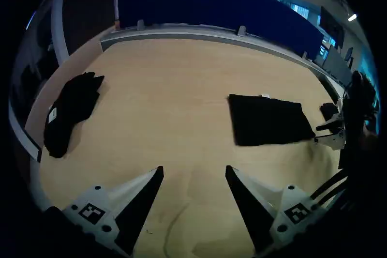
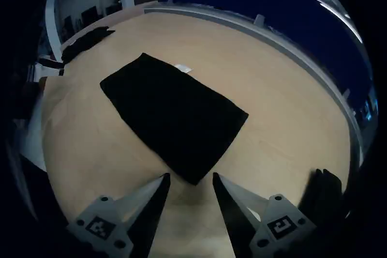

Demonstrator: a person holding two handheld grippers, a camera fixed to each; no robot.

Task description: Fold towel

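Far to the left of the black towel, in my left gripper view, a dark heap of cloth lies on the wooden table. My left gripper hangs over bare wood, left of the towel and well apart from it. Its two fingers are spread wide with nothing between them. The towel lies flat on the table and looks like a neat dark rectangle. Just past the towel's right side I see my right gripper. In the right gripper view its fingers are spread too. The towel's near corner sits right between the fingertips, but I cannot tell if they touch it. A small white tag peeks out at the towel's far edge. I think things could go wrong from here. If the right gripper closes too high, it may grab only air, and the corner will slip away. My left gripper is far off, so if I lift one corner alone, the towel may drag and fold crooked.
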